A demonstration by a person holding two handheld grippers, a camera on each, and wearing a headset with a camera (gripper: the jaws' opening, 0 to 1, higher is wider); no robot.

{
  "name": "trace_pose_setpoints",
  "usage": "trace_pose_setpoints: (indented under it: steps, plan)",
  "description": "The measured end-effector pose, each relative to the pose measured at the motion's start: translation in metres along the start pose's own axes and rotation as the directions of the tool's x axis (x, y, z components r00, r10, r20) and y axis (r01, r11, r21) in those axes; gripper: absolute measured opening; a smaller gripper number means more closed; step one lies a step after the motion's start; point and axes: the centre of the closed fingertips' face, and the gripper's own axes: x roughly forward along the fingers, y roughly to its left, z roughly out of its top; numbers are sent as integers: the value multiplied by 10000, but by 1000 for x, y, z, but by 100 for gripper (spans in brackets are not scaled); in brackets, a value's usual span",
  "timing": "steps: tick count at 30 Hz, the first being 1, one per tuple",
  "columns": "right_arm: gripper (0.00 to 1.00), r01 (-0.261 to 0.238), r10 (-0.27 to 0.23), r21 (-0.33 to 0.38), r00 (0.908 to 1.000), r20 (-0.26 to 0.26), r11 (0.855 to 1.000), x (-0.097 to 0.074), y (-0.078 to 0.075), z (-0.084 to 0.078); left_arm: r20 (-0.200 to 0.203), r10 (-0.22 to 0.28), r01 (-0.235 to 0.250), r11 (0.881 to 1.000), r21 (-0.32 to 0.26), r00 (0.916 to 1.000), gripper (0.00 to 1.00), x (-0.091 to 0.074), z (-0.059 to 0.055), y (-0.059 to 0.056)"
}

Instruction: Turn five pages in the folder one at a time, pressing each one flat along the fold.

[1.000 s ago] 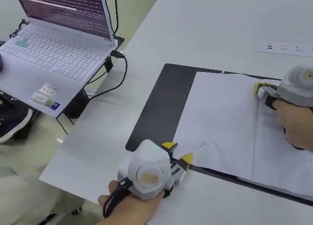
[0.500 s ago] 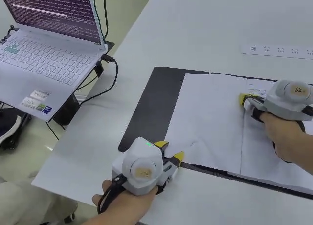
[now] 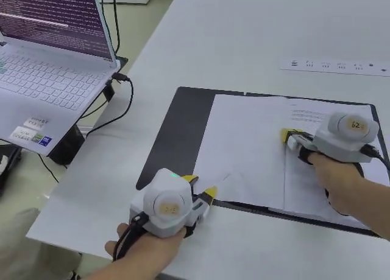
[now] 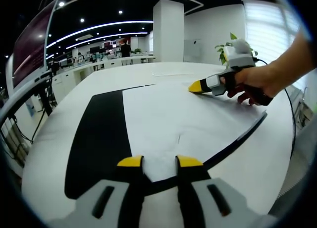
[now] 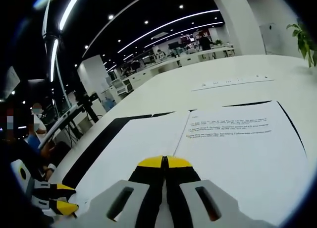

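Head view: the person's left hand (image 3: 143, 249) is holding the left tool (image 3: 201, 186) low at the near edge of the open folder (image 3: 181, 131), its jaws standing apart with nothing between them. The right hand (image 3: 332, 176) is reaching in from the right, setting the right tool (image 3: 286, 136) tip-down on the fold (image 3: 285, 173), between the turned page (image 3: 244, 140) and the printed page (image 3: 320, 119). The folder is lying flat on the white desk (image 3: 244, 36). A laptop (image 3: 42, 67) with a trailing cable (image 3: 125, 100) is sitting off the desk's left edge, and a power strip (image 3: 335, 66) is lying beyond the folder. Compared with a second ago, the right tool is resting nearer the person along the fold, while the left tool is keeping its place.

Left gripper view: the left tool (image 4: 159, 162) is pointing across the folder (image 4: 99, 134) with a clear gap between its yellow tips; the right tool (image 4: 200, 85) is touching the paper far ahead.

Right gripper view: the right tool (image 5: 164, 162) is clenched, its tips meeting on the fold (image 5: 181, 134); the left tool (image 5: 59, 198) is showing at lower left.
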Motion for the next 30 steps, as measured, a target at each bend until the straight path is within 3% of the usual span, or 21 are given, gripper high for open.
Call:
trace_pose_setpoints:
  steps: [14, 30]
  plan:
    - [0, -167, 165, -67, 9994, -320, 9998, -33, 16, -23, -100, -17, 18, 10000, 96, 9999, 24, -1, 0, -1]
    - [0, -392, 374, -213, 9961, -796, 9990, -58, 26, -51, -158, -50, 52, 9999, 105, 9999, 24, -1, 1, -1]
